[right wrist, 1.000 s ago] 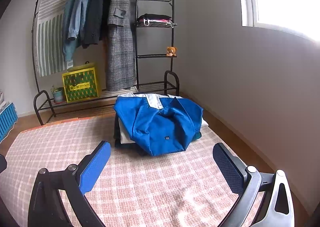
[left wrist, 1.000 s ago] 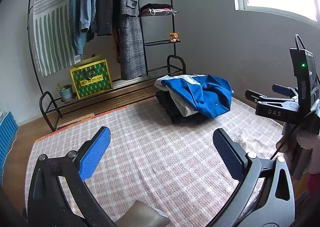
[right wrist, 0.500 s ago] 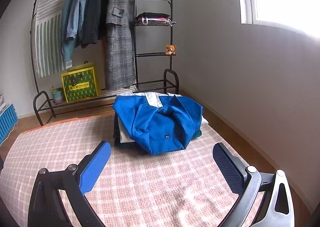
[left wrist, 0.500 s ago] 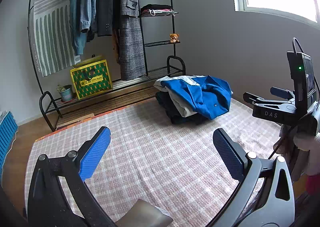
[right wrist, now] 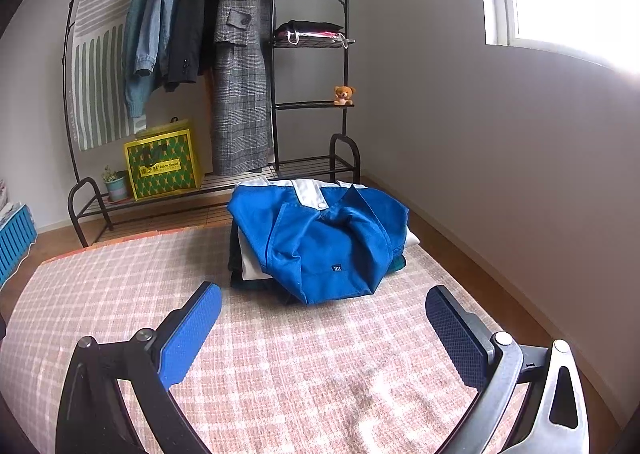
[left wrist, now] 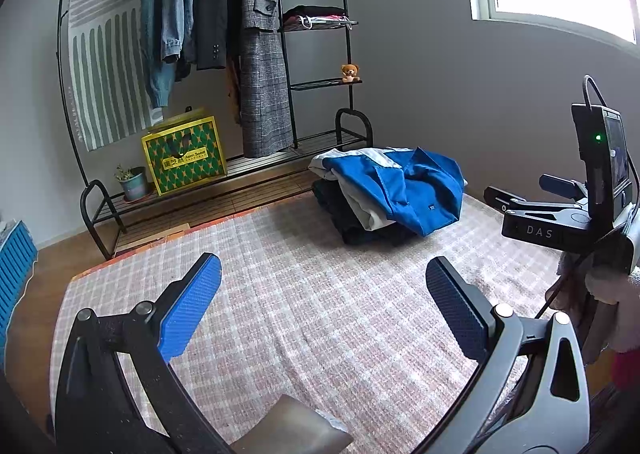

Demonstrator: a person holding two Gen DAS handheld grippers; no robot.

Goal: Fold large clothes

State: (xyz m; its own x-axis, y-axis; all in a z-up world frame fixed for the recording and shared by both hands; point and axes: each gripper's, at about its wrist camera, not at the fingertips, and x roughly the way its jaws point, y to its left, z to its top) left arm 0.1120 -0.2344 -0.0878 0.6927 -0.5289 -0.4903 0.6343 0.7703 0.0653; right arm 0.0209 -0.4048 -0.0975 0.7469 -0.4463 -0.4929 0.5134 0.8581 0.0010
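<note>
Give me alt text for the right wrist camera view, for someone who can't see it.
The right gripper, jaws open and empty, hovers over a pink checked rug, facing a blue jacket lying on top of a pile of folded clothes. Behind stands a black clothes rack with hanging coats, a yellow-green bag and a small teddy bear.

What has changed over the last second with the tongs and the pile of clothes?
Very little. The right tongs drifted slightly, so the blue jacket on the pile sits a touch higher in their view; in the left view they shifted a bit leftward. Nothing was grasped or released. Both the left tongs and right stayed open and empty, and the pile stayed put on the checked rug.
</note>
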